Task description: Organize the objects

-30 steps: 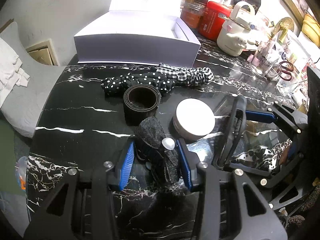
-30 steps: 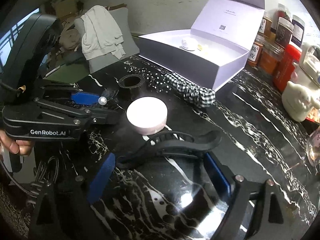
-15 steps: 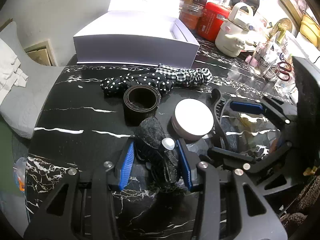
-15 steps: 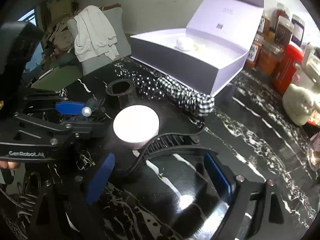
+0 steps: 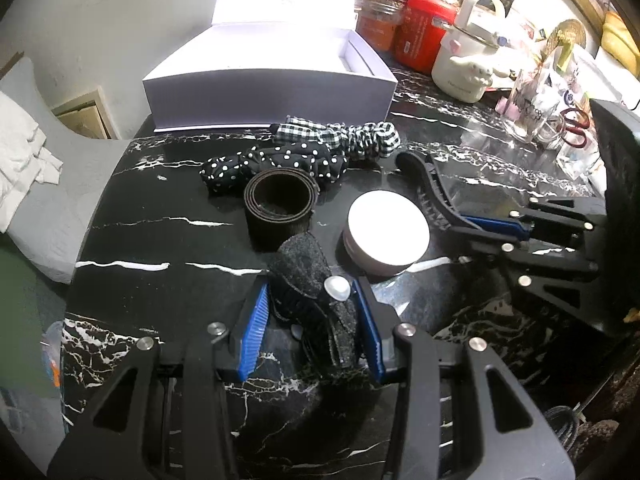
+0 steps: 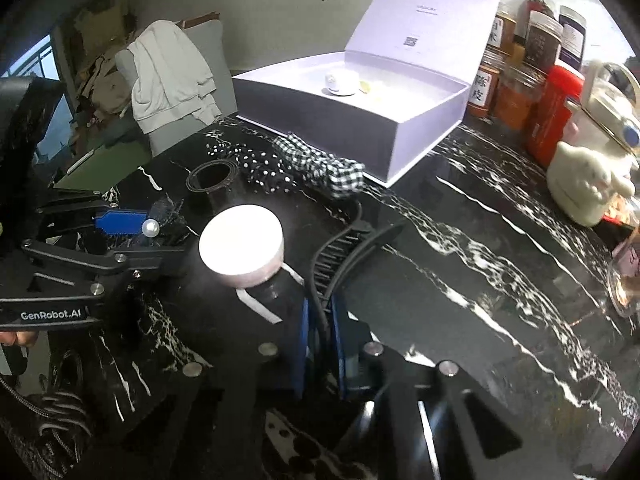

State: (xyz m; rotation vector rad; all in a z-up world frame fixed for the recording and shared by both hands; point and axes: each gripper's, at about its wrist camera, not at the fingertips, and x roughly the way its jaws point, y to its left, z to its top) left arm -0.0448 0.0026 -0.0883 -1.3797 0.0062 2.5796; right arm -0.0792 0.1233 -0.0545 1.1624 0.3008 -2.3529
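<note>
A: Black marble table (image 5: 168,280), white veins. Right gripper (image 6: 320,320) is clamped tight on the black hair clip (image 6: 348,252), pinching its near end only; the toothed end sticks out far, just beside the white round jar (image 6: 240,240)

B: Risk there?

A: Long clip held at one tip can pivot in the pads, or swing and knock the jar. My guess, not seen. Slippery plastic too

B: Left one?

A: Left gripper (image 5: 312,320) is partly closed around the dark glittery hair bow (image 5: 308,280) with a pearl on it (image 5: 337,289). Blue pads sit close on both sides; I can't tell if they actually squeeze it or just bracket it. Bow rests on the table, near edge

B: So it could slip?

A: Yes, soft felt-like stuff, might fold and drop out on lifting. It also touches the rolled belt (image 5: 280,204) just beyond, so it could drag that along

B: Where does it all go?

A: Likely the open white box (image 5: 264,84) at the far side, lid up. A small white cup (image 6: 340,82) is already inside. The dotted scrunchie (image 5: 276,164) and checked scrunchie (image 5: 348,136) lie between the belt and the box, right in the carry path; a low pass could snag them

B: Any text?

A: "GenRobot.AI" on the left gripper body in the right view. Jar label (image 6: 480,88) at far right shows Chinese characters, looks like 陈皮. Box lid has a QR code and tiny print, unreadable
</note>
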